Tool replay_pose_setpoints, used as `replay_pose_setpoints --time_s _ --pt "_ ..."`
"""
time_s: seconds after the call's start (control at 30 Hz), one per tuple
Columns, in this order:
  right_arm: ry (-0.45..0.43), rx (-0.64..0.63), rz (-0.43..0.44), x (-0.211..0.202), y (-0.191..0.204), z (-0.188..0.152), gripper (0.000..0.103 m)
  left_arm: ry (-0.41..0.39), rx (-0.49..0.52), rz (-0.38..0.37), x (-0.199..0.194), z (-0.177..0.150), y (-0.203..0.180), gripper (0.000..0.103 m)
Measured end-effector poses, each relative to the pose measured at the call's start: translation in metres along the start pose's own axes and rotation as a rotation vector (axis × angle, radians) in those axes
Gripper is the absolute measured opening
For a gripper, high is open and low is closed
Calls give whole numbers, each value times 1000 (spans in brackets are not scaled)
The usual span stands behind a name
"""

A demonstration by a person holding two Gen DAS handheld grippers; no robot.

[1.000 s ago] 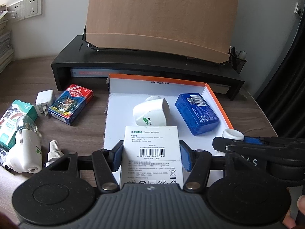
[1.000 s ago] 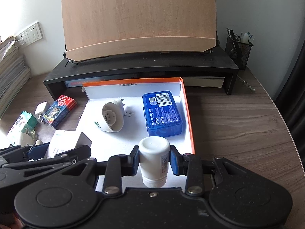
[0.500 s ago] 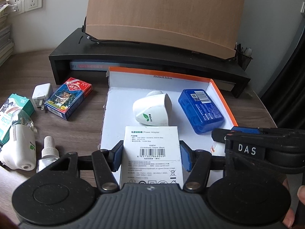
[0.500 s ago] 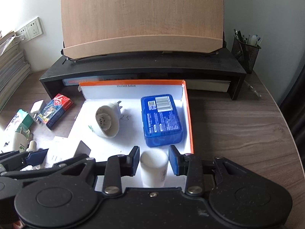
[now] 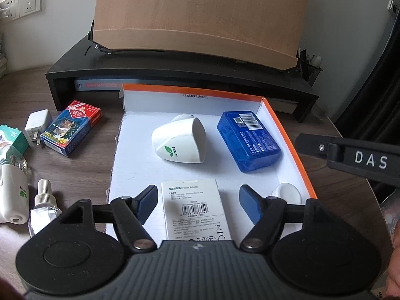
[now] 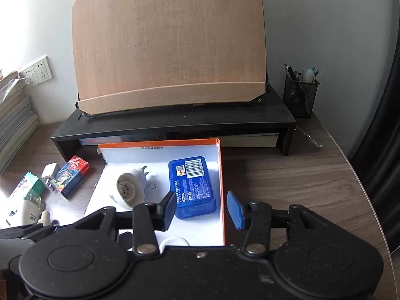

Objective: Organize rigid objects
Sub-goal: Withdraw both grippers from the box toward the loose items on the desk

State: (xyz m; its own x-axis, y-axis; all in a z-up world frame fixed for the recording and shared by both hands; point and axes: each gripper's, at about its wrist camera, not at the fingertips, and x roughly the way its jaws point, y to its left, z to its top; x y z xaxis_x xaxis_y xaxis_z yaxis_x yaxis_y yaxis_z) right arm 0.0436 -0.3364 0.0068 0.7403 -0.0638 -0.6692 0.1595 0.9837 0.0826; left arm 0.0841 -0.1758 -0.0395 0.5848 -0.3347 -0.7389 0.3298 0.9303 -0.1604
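Observation:
A white tray with an orange rim (image 5: 285, 130) (image 6: 221, 182) holds a white plug-in device (image 5: 180, 142) (image 6: 131, 187), a blue tin (image 5: 248, 141) (image 6: 192, 187), a white power adapter box (image 5: 192, 207) and a small white bottle (image 5: 286, 192) (image 6: 175, 242). My left gripper (image 5: 198, 201) is open, its fingers apart on either side of the adapter box, which lies in the tray. My right gripper (image 6: 200, 208) is open and empty, raised above the tray's front right part, with the bottle below it.
Left of the tray lie a card pack (image 5: 71, 127) (image 6: 71, 176), a white charger (image 5: 37, 122), a green box (image 5: 11, 136), a white diffuser (image 5: 11, 197) and a dropper bottle (image 5: 43, 205). A black riser (image 6: 175, 125) with a wooden board stands behind. A pen holder (image 6: 300, 95) is at back right.
Both grippers opened. The left let go of the adapter box in the tray. The right let go of the white bottle in the tray and rose back.

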Motion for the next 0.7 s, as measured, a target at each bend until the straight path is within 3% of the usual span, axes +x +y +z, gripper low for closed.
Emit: replay_pose_setpoints --time_s 0.03,0.23,0.37,0.7 --pt "-6 -1 1 -3 1 -1 67 -4 -1 3 -3 0 0 77" --pt "-29 -15 10 -17 15 -6 78 -38 -17 45 -24 2 8 87" --pt "-25 -23 16 -22 28 -10 80 -53 -43 87 -38 -1 24 94" --pt "-28 -53 72 -34 75 -17 81 -73 -99 149 -68 -11 69 96"
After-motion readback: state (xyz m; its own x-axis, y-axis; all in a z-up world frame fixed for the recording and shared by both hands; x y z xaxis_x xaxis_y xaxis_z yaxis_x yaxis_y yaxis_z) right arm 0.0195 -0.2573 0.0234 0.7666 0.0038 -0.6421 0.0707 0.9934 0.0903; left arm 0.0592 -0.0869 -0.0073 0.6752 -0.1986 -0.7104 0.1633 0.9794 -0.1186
